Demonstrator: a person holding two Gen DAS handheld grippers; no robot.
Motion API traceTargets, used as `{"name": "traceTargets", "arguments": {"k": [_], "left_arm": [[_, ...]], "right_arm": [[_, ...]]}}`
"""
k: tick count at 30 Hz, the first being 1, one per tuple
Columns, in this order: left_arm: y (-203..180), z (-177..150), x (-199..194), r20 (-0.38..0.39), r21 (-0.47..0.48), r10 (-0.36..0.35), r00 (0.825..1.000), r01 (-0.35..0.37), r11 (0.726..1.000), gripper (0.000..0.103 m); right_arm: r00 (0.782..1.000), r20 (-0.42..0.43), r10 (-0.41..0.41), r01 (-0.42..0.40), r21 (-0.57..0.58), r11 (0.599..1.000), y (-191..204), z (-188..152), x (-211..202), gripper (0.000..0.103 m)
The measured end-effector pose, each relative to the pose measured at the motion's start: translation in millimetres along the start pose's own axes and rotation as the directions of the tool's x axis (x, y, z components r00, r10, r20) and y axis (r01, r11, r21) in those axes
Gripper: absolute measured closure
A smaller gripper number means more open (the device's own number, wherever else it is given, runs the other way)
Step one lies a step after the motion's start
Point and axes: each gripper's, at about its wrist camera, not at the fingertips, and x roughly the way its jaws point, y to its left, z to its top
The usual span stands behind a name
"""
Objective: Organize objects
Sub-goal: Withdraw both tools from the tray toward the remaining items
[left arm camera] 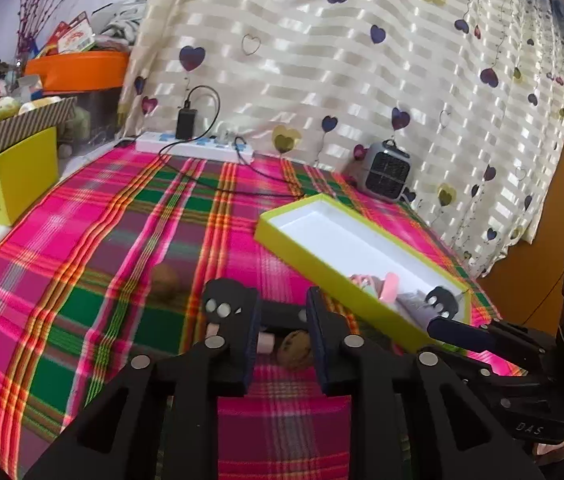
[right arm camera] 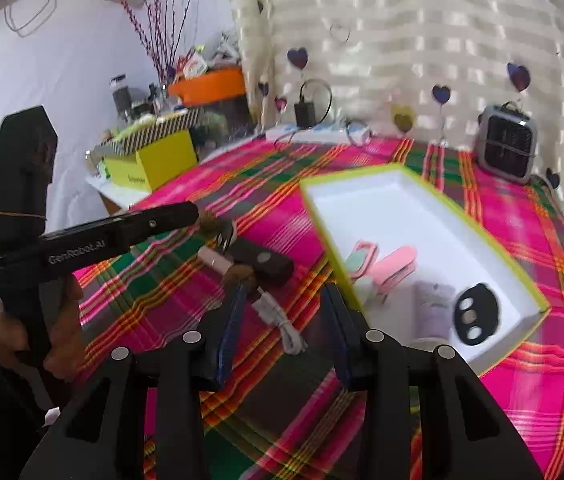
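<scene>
Brown, hard-shelled walnut (left arm camera: 294,349) rests on the plaid cloth (left arm camera: 102,248) between the left gripper's (left arm camera: 282,320) parted jaws, light, round, prone to roll; right gripper (right arm camera: 282,320) spread, empty

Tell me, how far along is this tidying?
Partly done. The box already holds pink clips and a pale pouch. Nothing is in hand: the right gripper is open over the cloth, and the left gripper is open, with a walnut on the cloth between its fingers. Left on the cloth: that walnut, a second one, a white cable and a pink stick.
</scene>
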Motion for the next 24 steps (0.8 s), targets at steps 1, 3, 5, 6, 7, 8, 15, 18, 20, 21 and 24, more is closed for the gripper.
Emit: {"name": "traceTargets", "arguments": {"k": [1,3,5,6,7,8,15,18,20,21,24], "left_arm": [[2.0,-2.1,1.3,-0.016,-0.001,-0.004,1.0,0.004,1.0,0.08],[3.2,-4.2,4.3,-0.039,-0.001,-0.018,0.999,0.018,1.0,0.078],[3.1,-7.1,10.5,-0.07,0.004,-0.015,0.997,0.016,1.0,0.077],[3.4,-8.5,14.3,-0.088,0.003,-0.017,0.996,0.017,1.0,0.077],[3.2,-9.5,16.2,-0.098,0.004,-0.019,0.995,0.02,1.0,0.077],[2.4,-10.2,18.7,-0.109,0.007,-0.024,0.994,0.025,1.0,0.077],[-1.7,-15.5,33.0,-0.168,0.019,-0.043,0.985,0.047,0.999,0.073],[-5.4,-18.2,42.1,-0.204,0.03,-0.048,0.978,0.055,0.998,0.073],[-7.3,-18.1,44.1,-0.212,0.039,-0.052,0.976,0.061,0.997,0.073],[-8.4,-17.8,44.7,-0.211,0.045,-0.055,0.976,0.066,0.997,0.073],[-8.4,-17.3,48.4,-0.215,0.047,-0.061,0.975,0.073,0.996,0.071]], "right_arm": [[1.0,-0.014,0.002,-0.002,0.001,1.0,0.4,-0.8,4.2,0.063],[0.999,-0.036,-0.003,0.003,0.002,1.0,0.2,-2.9,9.9,0.063],[0.999,-0.046,-0.001,0.002,0.005,1.0,-0.3,-4.8,12.6,0.063],[0.999,-0.053,0.0,0.0,0.006,1.0,-0.3,-5.7,13.5,0.063],[0.998,-0.066,0.0,0.001,0.006,1.0,-0.9,-5.9,16.1,0.063],[0.997,-0.072,-0.003,0.004,0.004,1.0,-0.6,-6.0,17.6,0.063],[0.993,-0.119,-0.002,0.0,-0.016,1.0,2.9,-8.7,29.5,0.063],[0.991,-0.131,-0.002,-0.001,-0.021,1.0,3.3,-9.1,33.6,0.063],[0.99,-0.143,-0.004,0.001,-0.02,1.0,2.6,-9.6,36.5,0.063],[0.989,-0.149,-0.006,0.003,-0.02,1.0,2.3,-9.6,37.9,0.063],[0.988,-0.157,-0.007,0.003,-0.02,1.0,2.3,-10.0,39.7,0.063]]}}
